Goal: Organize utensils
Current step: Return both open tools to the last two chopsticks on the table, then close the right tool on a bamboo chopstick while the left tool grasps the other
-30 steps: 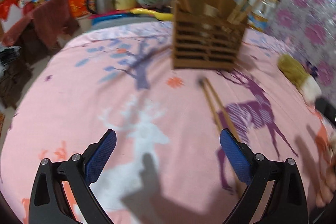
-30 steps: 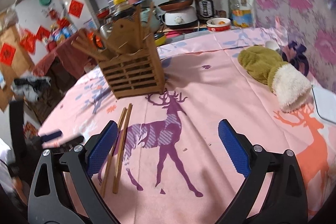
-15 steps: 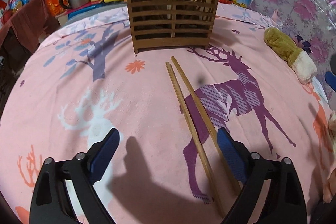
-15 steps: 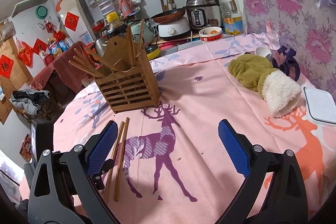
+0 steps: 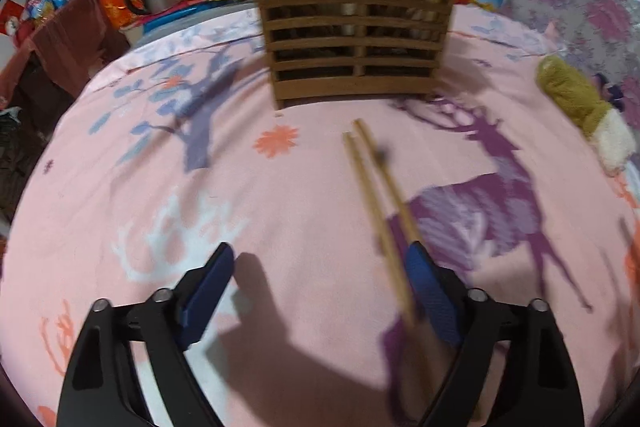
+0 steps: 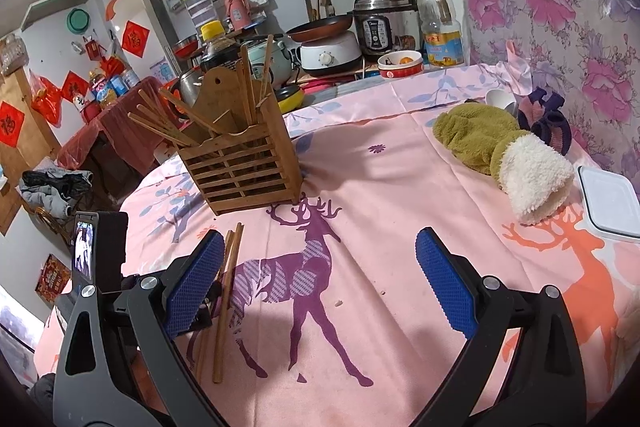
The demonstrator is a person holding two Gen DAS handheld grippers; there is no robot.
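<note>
Two wooden chopsticks (image 5: 378, 203) lie side by side on the pink deer tablecloth, pointing toward a slatted wooden utensil holder (image 5: 356, 39) that holds several more chopsticks. My left gripper (image 5: 320, 283) is open and low over the cloth, its right finger pad (image 5: 430, 297) beside the near ends of the chopsticks. In the right wrist view the chopsticks (image 6: 226, 291) lie at lower left and the holder (image 6: 240, 163) stands behind them. My right gripper (image 6: 318, 287) is open and empty above the purple deer print.
A green and white plush mitt (image 6: 504, 151) and a white lidded box (image 6: 610, 203) lie at the table's right side. A counter with a rice cooker (image 6: 378, 19), pan, bowl and oil bottle stands behind the table. The left gripper's body (image 6: 100, 255) is at lower left.
My left gripper has moved forward and down toward the chopsticks, so their near ends now lie by its right finger. The right gripper has barely moved.
</note>
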